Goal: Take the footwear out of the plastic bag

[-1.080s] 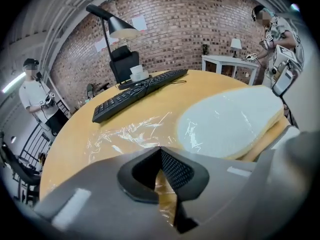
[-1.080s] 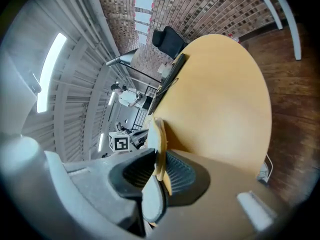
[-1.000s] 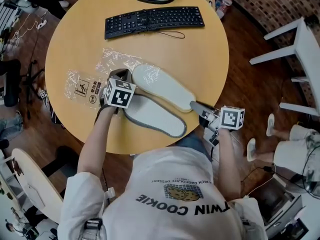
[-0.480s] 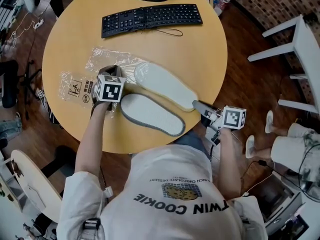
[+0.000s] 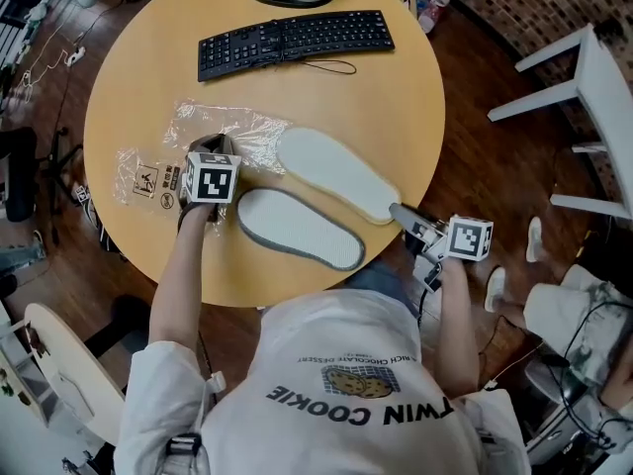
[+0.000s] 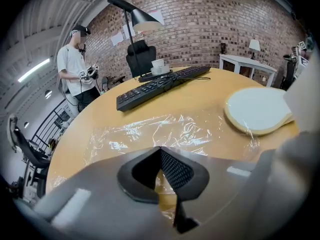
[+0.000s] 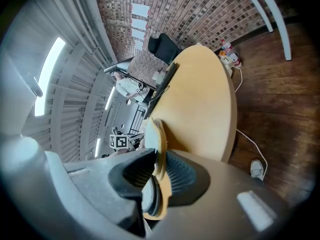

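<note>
Bag: a clear plastic bag (image 5: 235,127) lies crumpled and flat on the left half of the round wooden surface (image 5: 396,97). A flat clear piece printed with black warning marks (image 5: 148,178) lies at its left, near side.
Left claw: the left claw (image 5: 216,146) is clenched, with its pads meeting at the tips on a fold of the bag's film (image 6: 150,134). In the left gripper view the film runs out from the tips across the wood.
Left arm: the forearm comes up from the near edge, and the claw tilts steeply down and away from the person.
Grey-rimmed slipper: a white flat slipper with a grey rim (image 5: 297,228) lies sole-up just right of the left claw, near the surface's near edge. It is clear of the bag and neither claw holds it.
Cream-rimmed slipper: a white flat slipper with a cream rim (image 5: 331,171) lies slantwise just beyond the grey one. Its toe is at the bag's right edge and its heel at the surface's near-right rim. Its top shows bare in the left gripper view (image 6: 257,109).
Right claw: the right claw (image 5: 398,209) grasps this slipper's heel. Its pads are partly apart and press on both faces of the thin rim (image 7: 159,134).
Right arm: it reaches from off the near-right rim and points shallowly down toward the far left.
Far side: a black keyboard (image 5: 297,40).
</note>
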The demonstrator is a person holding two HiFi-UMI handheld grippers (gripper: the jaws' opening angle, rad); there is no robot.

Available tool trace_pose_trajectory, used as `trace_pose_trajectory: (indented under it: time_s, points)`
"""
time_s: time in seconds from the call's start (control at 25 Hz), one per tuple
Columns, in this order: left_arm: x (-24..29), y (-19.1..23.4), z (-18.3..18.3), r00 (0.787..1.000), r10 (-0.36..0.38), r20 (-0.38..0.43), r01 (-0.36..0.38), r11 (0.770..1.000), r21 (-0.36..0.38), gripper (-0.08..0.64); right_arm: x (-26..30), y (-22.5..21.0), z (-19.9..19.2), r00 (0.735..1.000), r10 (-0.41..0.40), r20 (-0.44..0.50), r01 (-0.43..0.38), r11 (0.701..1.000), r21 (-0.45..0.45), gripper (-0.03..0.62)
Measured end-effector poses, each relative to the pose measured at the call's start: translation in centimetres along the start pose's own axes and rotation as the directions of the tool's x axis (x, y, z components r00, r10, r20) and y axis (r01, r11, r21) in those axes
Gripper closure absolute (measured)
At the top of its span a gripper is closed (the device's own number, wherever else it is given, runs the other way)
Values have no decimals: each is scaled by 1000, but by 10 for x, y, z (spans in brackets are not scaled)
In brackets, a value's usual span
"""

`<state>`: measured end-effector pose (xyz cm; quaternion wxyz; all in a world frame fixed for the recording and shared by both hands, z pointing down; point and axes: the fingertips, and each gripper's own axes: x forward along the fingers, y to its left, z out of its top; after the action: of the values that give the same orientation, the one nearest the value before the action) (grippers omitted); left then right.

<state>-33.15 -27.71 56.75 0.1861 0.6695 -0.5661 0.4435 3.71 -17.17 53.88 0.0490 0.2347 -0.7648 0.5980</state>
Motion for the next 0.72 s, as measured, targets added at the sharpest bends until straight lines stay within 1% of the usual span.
trace_pose_trajectory:
  time_s: [0.2,0.32,0.4,0.48,0.6,0.72]
  points:
    - [2,8,-4,1000,21,-13,-22,1000,-17,557,-11,-7,1,1000,-9,29,9,1000,7,523]
    - [1,12,-7,999,26,-23,-27,999,-20,557,-12,-5,0,999,-15,50,15,1000,-4,522]
    - [0,14,-8,999,29,-25,-30,999,-22,557,-13,-8,-1,996,-64,55,66,997,-35,518]
    - [-3,14,-8,1000,29,-10,-29,999,-31,557,-15,-13,-2,987,-152,51,156,983,-92,515]
    - [-15,13,-1,998,32,46,-29,998,-54,557,-15,-20,2,960,-270,70,278,941,-193,503]
    - [-33,9,6,994,28,110,-18,996,-92,557,-14,-24,4,940,-329,94,342,907,-247,485]
